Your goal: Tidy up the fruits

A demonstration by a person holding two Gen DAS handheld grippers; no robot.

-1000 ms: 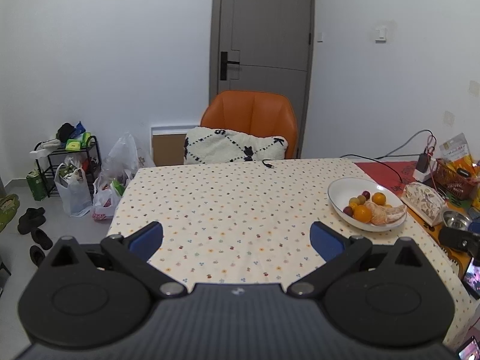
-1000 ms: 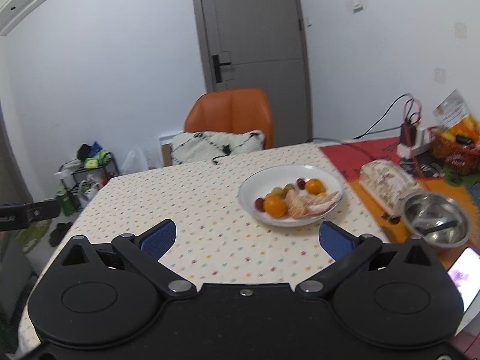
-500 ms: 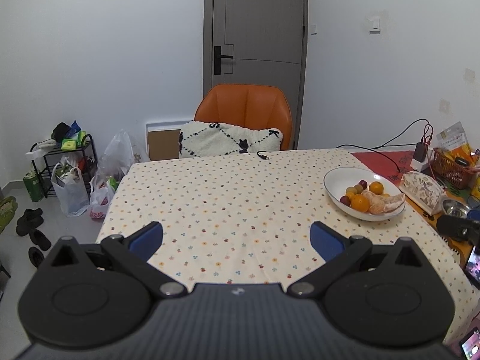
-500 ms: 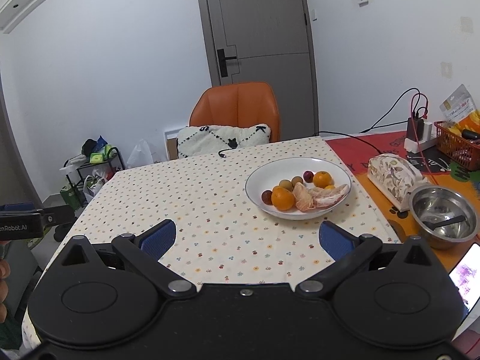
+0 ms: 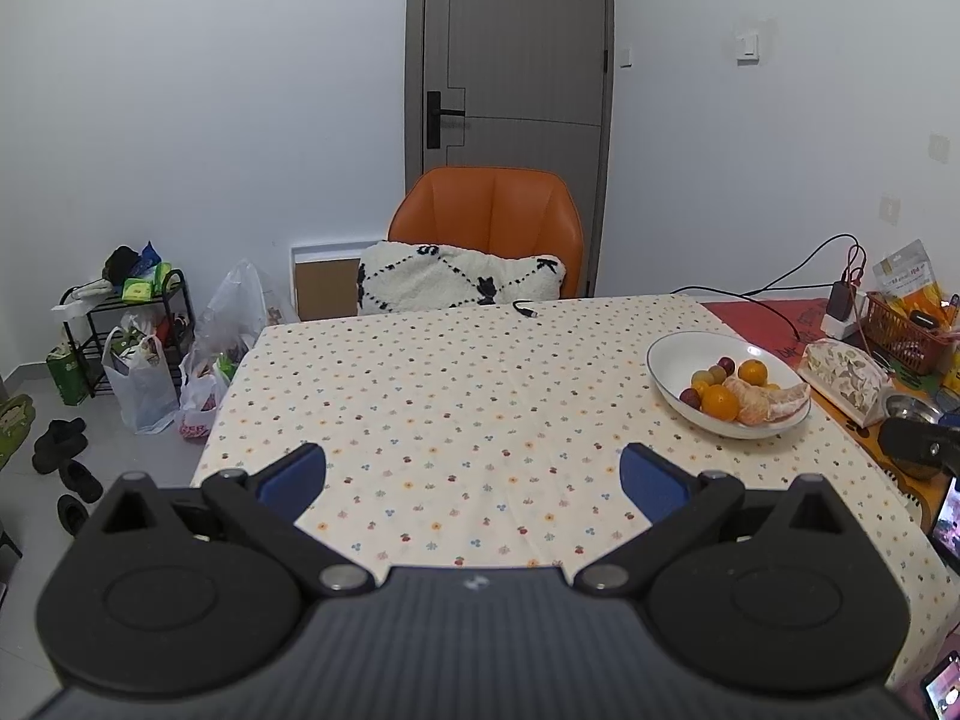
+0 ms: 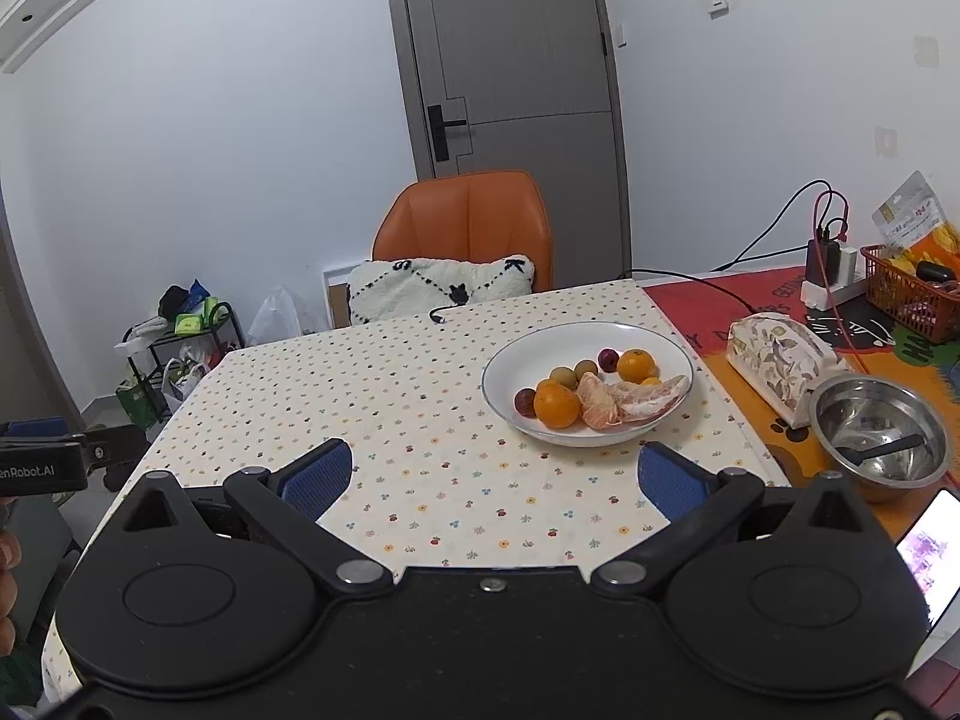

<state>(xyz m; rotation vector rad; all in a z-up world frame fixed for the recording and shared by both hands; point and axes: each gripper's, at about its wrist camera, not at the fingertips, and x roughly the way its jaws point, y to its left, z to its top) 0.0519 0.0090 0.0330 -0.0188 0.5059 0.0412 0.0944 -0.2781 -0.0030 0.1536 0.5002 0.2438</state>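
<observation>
Both jaws stand wide apart and hold nothing: the left gripper (image 5: 473,474) hangs over the near middle of the flowered tablecloth (image 5: 456,384), and the right gripper (image 6: 495,471) hangs just short of the white plate (image 6: 660,342), its blue pads level with the plate's near rim.

All the fruit I can see lies gathered on that plate: two oranges (image 6: 557,407), peeled citrus segments (image 6: 630,399) leaning against them, a pair of dark red small fruits (image 6: 608,358) and some greenish ones (image 6: 576,371). No fruit shows loose on the cloth. Fruit heaped in one dish fits a sorting that is finished, and it fits equally a pile waiting to be spread or moved, so I cannot judge which. The plate sits toward the table's right side, close to where the cloth ends and the red mat (image 6: 708,300) begins, probably to leave the broad centre clear.

Open room is plentiful to the left and toward the orange chair (image 6: 462,222). To the right it is crowded: a patterned pouch (image 6: 780,360), a steel bowl (image 6: 879,429) with a spoon in it, a basket (image 6: 900,294), cables and a lit phone (image 6: 930,546) near the table's edge. The segments rest close to the plate's right rim, so a nudge there could push them over
</observation>
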